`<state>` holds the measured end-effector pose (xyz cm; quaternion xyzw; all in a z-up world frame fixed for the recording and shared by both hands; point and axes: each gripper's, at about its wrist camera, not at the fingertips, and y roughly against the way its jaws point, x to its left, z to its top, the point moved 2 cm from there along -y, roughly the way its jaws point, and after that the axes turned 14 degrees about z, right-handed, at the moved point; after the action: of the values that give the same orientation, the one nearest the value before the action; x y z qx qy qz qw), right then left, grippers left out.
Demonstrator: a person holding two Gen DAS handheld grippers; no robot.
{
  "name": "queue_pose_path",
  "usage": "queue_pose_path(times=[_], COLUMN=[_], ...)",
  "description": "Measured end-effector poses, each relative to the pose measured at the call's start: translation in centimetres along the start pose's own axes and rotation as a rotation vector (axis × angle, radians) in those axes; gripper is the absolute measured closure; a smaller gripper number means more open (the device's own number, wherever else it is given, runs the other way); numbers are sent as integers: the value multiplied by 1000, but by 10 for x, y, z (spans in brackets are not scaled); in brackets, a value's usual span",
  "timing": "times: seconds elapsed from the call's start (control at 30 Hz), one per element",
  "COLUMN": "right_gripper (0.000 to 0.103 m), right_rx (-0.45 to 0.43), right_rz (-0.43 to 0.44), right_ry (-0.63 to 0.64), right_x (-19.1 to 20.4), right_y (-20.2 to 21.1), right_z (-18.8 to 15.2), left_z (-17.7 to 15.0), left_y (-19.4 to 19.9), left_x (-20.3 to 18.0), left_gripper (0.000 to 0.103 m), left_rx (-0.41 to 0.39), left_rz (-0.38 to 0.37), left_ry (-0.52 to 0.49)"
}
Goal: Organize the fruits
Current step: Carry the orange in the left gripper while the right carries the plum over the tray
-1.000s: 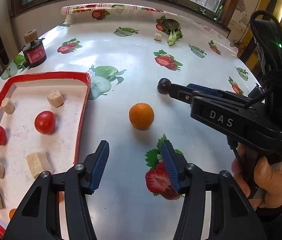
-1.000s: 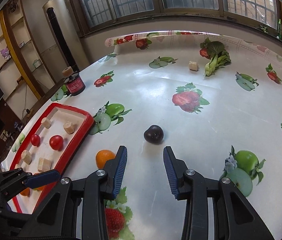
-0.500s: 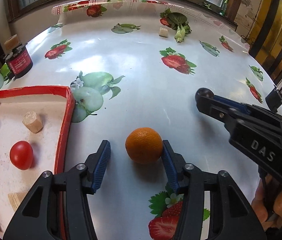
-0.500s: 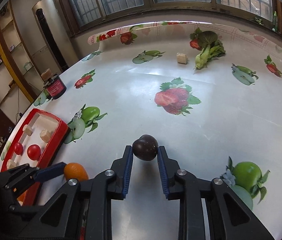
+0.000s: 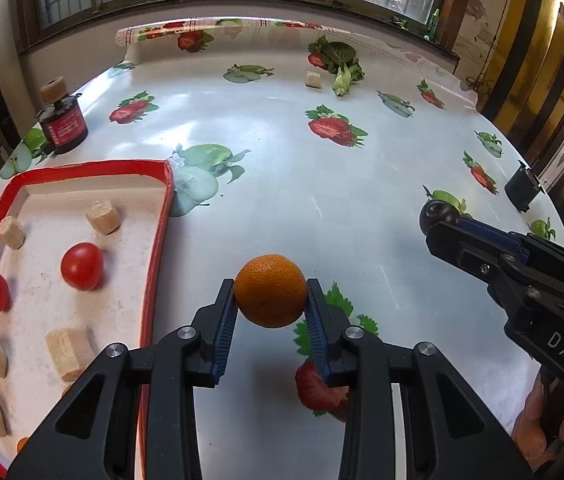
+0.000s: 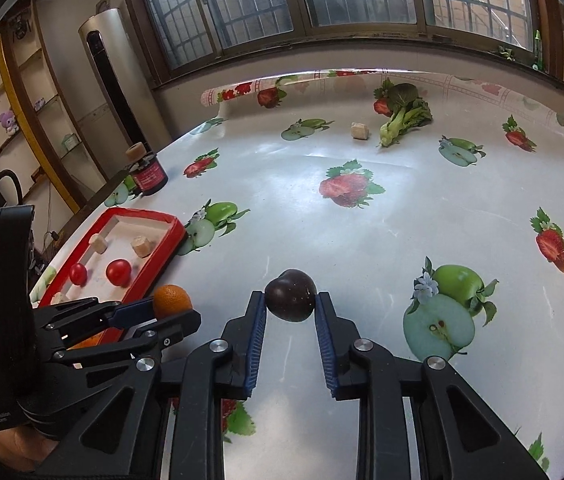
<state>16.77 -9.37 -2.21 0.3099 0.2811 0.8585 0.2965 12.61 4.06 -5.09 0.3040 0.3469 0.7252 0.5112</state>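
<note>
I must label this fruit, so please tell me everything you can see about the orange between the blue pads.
The orange is small, round and bright, with dimpled, slightly glossy peel, whole and unpeeled. It sits between the blue ribbed pads of the left hand-held gripper, whose jaws are closing, one pad on each side. It is above the fruit-print tablecloth, just right of the red-rimmed tray. Whether it still rests on the cloth cannot be told.
</note>
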Motion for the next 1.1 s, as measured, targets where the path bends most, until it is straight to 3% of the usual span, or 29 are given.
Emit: queue_pose_path(times=[0.23,0.57,1.1], right_gripper=[77,77,78], right_rx=[-12,-30,-52], right_rz=[33,99,143], right_ry=[25,96,196], right_x=[33,94,161], right_y=[18,33,33], right_z=[-19,-35,-21], left_z=[-19,-33,-49], left_y=[42,88,103], left_x=[34,90,152], left_gripper=[72,72,72], left_rx=[-75,-191,-223], left_rz=[30,153,241], left_ry=[48,104,183])
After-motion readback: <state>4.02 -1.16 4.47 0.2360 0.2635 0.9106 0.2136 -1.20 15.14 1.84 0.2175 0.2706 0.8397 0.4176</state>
